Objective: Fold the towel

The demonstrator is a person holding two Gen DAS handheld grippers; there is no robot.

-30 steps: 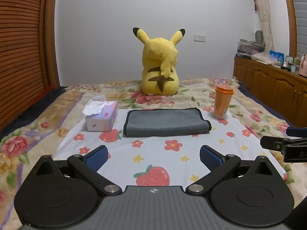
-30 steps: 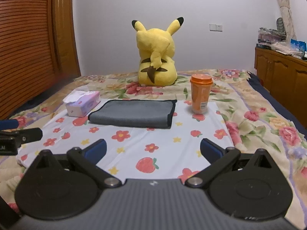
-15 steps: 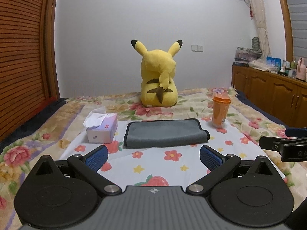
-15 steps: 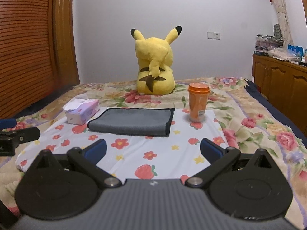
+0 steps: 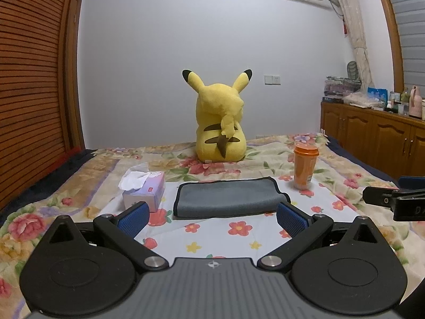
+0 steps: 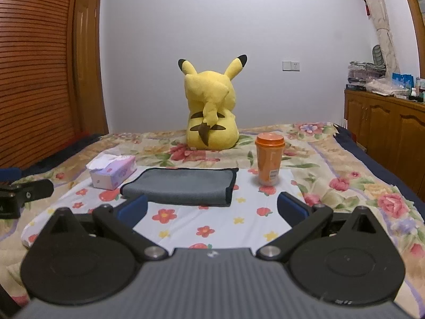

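Note:
A grey towel (image 5: 228, 198) with dark edging lies folded flat on a white flowered cloth on the bed; it also shows in the right wrist view (image 6: 183, 186). My left gripper (image 5: 211, 219) is open and empty, held above the cloth in front of the towel. My right gripper (image 6: 212, 208) is open and empty too, in front of the towel and a little right of it. Each gripper's fingers show at the edge of the other's view.
A tissue box (image 5: 144, 190) stands left of the towel and an orange lidded cup (image 5: 305, 166) to its right. A yellow plush toy (image 5: 220, 122) sits behind. A wooden wardrobe (image 5: 32, 79) is left and wooden cabinets (image 5: 372, 138) are right.
Both cameras have tilted upward, so the towel and bed sit lower in each view and more wall shows. The towel has not moved. Both grippers stay open.

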